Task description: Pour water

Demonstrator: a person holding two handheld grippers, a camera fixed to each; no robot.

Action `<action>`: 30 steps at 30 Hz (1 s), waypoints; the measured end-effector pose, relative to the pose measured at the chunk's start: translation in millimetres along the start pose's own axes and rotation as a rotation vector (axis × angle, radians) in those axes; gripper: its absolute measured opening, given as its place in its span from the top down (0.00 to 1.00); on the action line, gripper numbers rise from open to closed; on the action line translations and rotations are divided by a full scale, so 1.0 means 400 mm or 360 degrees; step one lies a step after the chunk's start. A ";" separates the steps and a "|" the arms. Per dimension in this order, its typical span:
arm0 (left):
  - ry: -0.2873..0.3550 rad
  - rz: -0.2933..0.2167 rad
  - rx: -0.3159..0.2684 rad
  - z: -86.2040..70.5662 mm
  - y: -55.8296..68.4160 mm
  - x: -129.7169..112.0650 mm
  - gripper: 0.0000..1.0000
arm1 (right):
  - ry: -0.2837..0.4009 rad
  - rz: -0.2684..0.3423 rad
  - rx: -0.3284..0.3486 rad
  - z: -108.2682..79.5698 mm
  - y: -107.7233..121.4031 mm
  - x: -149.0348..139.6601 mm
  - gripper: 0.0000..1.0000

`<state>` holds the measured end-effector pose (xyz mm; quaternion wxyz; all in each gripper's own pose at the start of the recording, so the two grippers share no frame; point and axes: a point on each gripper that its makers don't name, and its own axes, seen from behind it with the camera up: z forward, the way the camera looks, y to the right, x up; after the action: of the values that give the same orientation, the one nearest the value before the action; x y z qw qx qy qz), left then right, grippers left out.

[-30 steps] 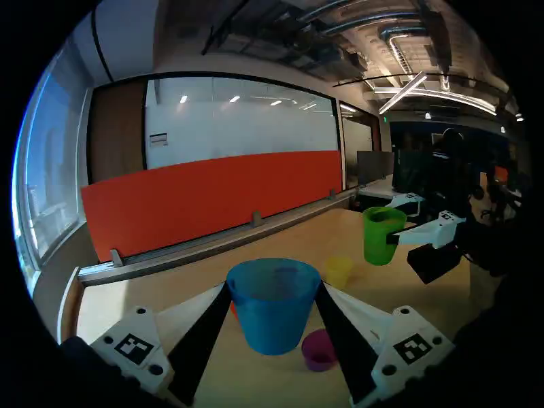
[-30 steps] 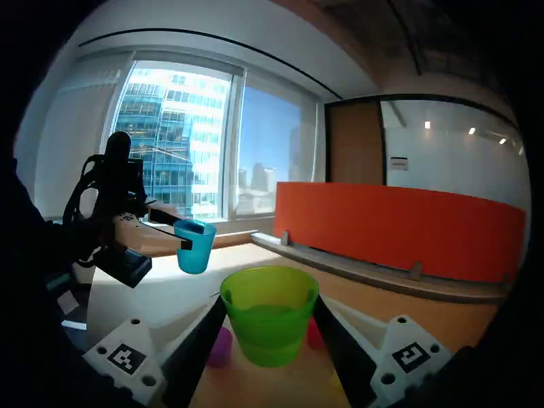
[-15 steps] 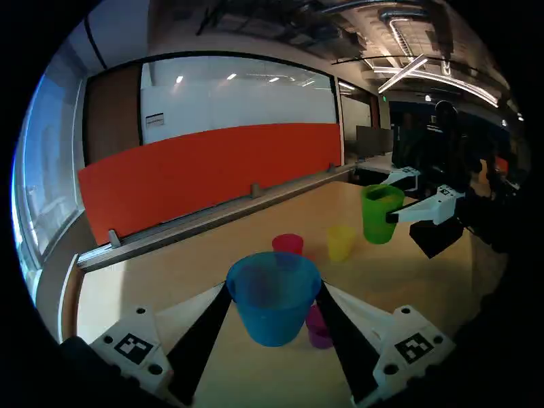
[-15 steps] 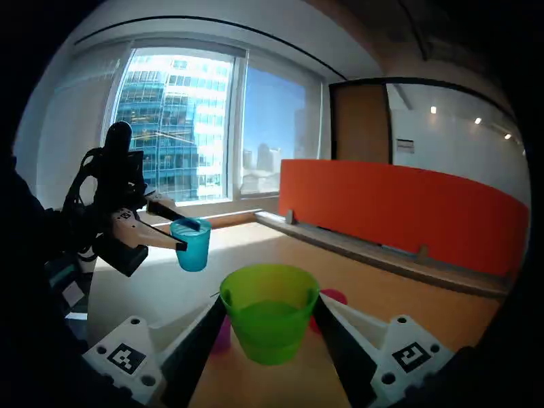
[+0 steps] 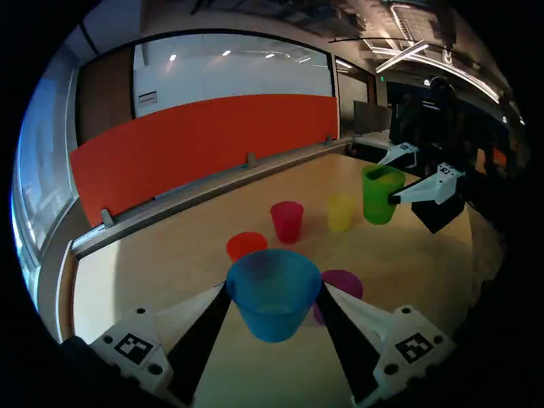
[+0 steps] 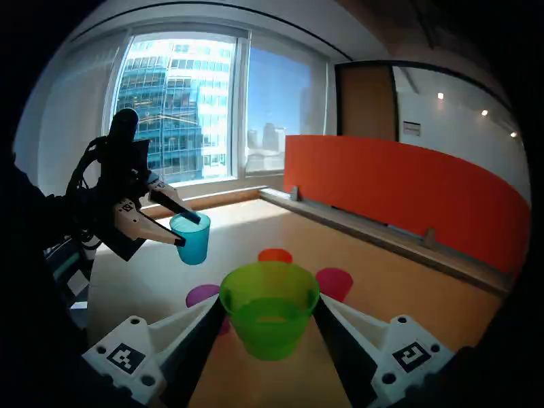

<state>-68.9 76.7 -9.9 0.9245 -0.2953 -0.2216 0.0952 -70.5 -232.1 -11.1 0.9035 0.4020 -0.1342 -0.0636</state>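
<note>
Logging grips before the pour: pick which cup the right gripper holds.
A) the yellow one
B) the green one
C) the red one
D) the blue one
B: in the right gripper view the green cup sits clamped between the two fingers of the right gripper, while the left gripper, farther off, grips the blue cup.

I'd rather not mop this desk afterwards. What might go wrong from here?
1. The blue cup, clamped in the left gripper, and the green cup, in the right gripper, hang apart above the table; tipping either before the rims meet would likely spill.
2. Both cups taper and are held only by their sides, so one may slip when tilted.
3. The purple cup and orange cup stand loose below and might be knocked.
</note>
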 end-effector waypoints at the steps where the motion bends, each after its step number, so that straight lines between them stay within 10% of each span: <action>1: -0.0014 0.0001 -0.0001 0.002 0.000 -0.007 0.12 | -0.0012 -0.0006 0.0001 0.002 0.001 -0.005 0.10; 30: -0.0298 0.0016 -0.0063 0.105 -0.028 -0.169 0.12 | -0.0211 -0.0033 0.0027 0.060 0.029 -0.099 0.09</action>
<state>-147.9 68.2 3.2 0.8932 -0.3044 -0.3074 0.1226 -115.1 -232.6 5.2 0.8885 0.4061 -0.1901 -0.0982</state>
